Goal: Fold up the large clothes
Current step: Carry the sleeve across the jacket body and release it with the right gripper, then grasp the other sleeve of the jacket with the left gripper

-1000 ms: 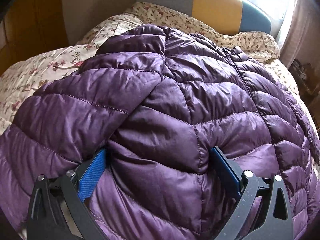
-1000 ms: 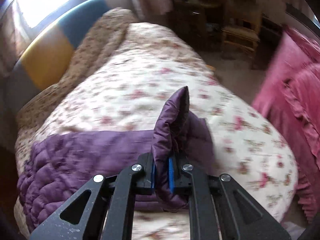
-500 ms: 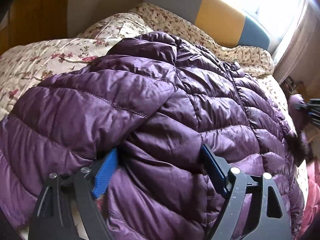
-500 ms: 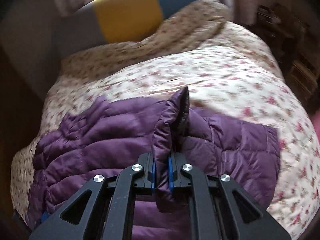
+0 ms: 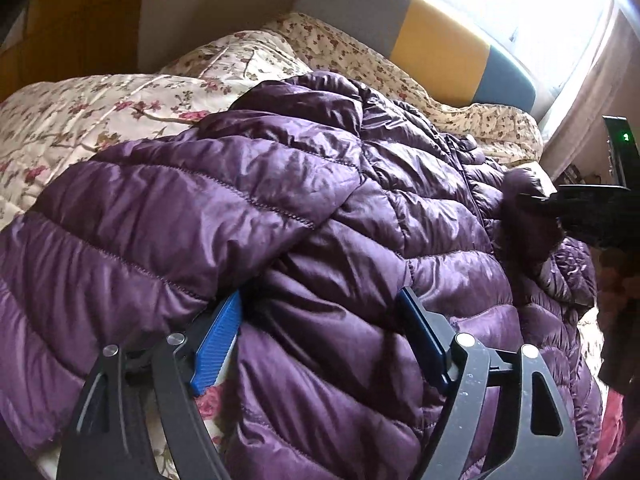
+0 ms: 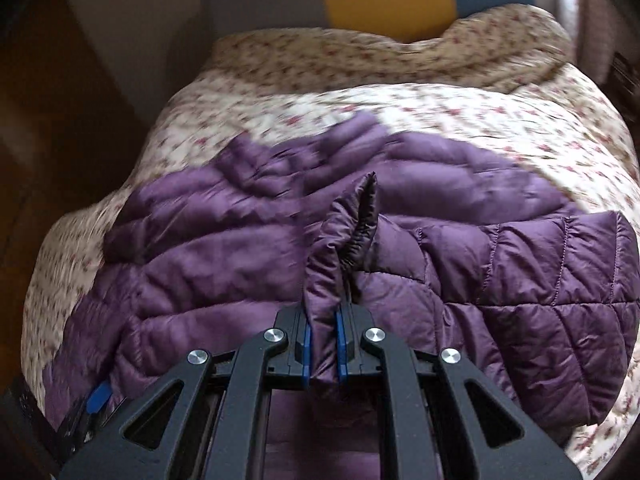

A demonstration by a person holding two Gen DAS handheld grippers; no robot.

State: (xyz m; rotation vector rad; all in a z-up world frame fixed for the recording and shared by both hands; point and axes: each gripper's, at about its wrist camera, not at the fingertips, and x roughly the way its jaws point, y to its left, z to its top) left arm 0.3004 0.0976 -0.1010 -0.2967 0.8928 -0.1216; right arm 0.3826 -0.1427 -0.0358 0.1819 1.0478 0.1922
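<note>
Purple jacket [image 5: 320, 208] on floral bedspread [image 5: 80, 120], left tongs [image 5: 320, 344] wide astride it, right tongs [image 6: 322, 344] pinching its cuff [image 6: 352, 232].

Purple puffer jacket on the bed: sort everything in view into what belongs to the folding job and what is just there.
Part of the job:
- purple puffer jacket
- its sleeve cuff, pinched in the right claw
- left claw, open, straddling a bulge of the jacket's edge

Just there:
- floral quilt under the jacket
- grey, yellow and blue headboard
- window
</note>
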